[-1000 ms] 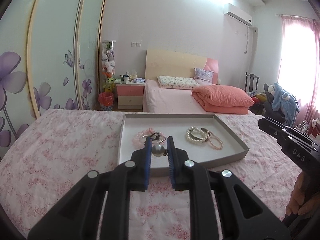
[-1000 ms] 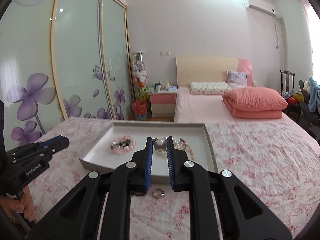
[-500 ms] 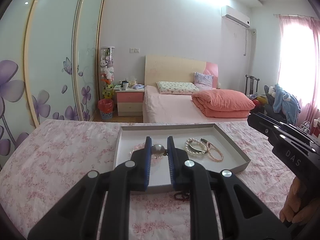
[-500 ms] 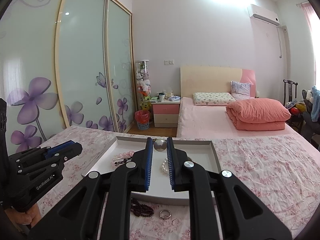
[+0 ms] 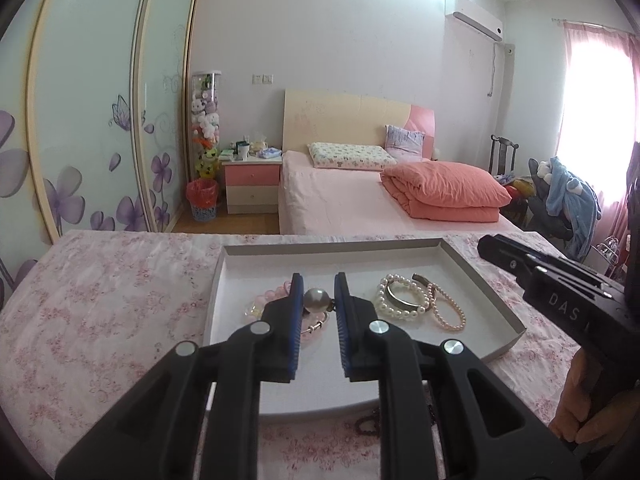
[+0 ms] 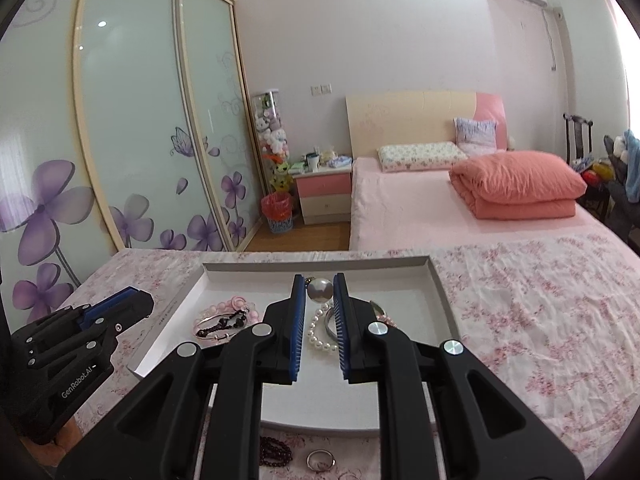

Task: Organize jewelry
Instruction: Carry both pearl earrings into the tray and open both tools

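A white tray point(image 5: 332, 245) with a grey rim lies on the floral cloth. My left gripper point(image 5: 316, 300) hangs over the tray's left half, shut on a grey pearl point(image 5: 316, 299), with a pink bead bracelet point(image 5: 272, 298) just beyond it. My right gripper point(image 6: 320, 292) is over the middle of the tray point(image 6: 316, 267), shut on a second grey pearl point(image 6: 320, 290). A white pearl bracelet point(image 5: 400, 300) and a thin pink one point(image 5: 448, 310) lie in the tray's right half. Each gripper also shows at the edge of the other's view.
On the cloth in front of the tray lie a dark red bead bracelet point(image 6: 276, 452) and a silver ring point(image 6: 320, 460). A silver bangle with black beads point(image 6: 224, 326) lies in the tray. Beyond are a pink bed point(image 6: 440, 216), a nightstand point(image 6: 324, 196) and wardrobe doors point(image 6: 132, 128).
Both grippers have moved forward over the tray, each still holding its pearl. The tray's near edge has slid lower in both views.
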### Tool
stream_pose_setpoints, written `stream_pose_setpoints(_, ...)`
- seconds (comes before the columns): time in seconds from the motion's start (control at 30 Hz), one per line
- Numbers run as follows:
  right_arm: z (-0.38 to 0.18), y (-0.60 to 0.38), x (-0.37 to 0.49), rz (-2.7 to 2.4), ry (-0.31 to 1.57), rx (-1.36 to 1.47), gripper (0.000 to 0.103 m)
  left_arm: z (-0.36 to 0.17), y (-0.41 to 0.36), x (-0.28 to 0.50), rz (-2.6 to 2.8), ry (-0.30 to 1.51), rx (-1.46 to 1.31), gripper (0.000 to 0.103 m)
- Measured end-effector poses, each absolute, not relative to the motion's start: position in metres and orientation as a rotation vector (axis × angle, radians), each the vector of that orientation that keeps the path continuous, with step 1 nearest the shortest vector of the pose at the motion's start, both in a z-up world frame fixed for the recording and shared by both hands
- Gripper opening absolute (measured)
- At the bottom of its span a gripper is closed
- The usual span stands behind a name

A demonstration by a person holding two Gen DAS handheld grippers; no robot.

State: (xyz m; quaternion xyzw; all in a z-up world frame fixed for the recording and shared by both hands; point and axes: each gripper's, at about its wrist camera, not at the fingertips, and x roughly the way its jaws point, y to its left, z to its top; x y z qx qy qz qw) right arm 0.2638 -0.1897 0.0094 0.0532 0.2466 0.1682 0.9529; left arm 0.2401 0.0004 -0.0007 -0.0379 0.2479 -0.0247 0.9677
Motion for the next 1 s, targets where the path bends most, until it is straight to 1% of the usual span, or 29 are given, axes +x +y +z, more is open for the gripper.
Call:
stream_pose_setpoints(0.5, -0.027, -0.178, 0.306, 0.351, 0.669, 0.156, 0.016, -0.033, 0.004, 0.287, -0.082, 0.609, -0.114, 0.017)
stream_pose_setpoints(0.53, -0.028, -0.178, 0.308, 0.350, 0.674, 0.157, 0.018, -0.035, 0.005, 0.289, -0.085, 0.615, -0.118, 0.017)
stream_pose_setpoints(0.57, -0.028, -0.179, 0.308, 0.348, 0.676, 0.162, 0.027, -0.036, 0.005, 0.289, -0.090, 0.620, -0.123, 0.017)
stream_pose_setpoints(0.6, -0.028, -0.181, 0.307, 0.346, 0.672, 0.169, 0.033, -0.038, 0.006, 0.291, -0.091, 0.623, -0.130, 0.018)
stream_pose_setpoints(0.63, -0.028, -0.183, 0.307, 0.341, 0.666, 0.174, 0.042, -0.038, 0.007, 0.291, -0.094, 0.626, -0.135, 0.018)
stream_pose_setpoints(0.7, -0.027, -0.187, 0.306, 0.330, 0.657, 0.175, 0.043, -0.040, 0.011, 0.293, -0.095, 0.633, -0.154, 0.025)
stream_pose_setpoints(0.87, -0.023, -0.193, 0.302, 0.318, 0.648, 0.177, 0.044, -0.039, 0.021, 0.293, -0.078, 0.638, -0.193, 0.026)
stream_pose_setpoints(1.0, -0.021, -0.197, 0.297, 0.318, 0.641, 0.173, 0.043, -0.034, 0.029, 0.287, -0.055, 0.633, -0.200, 0.029)
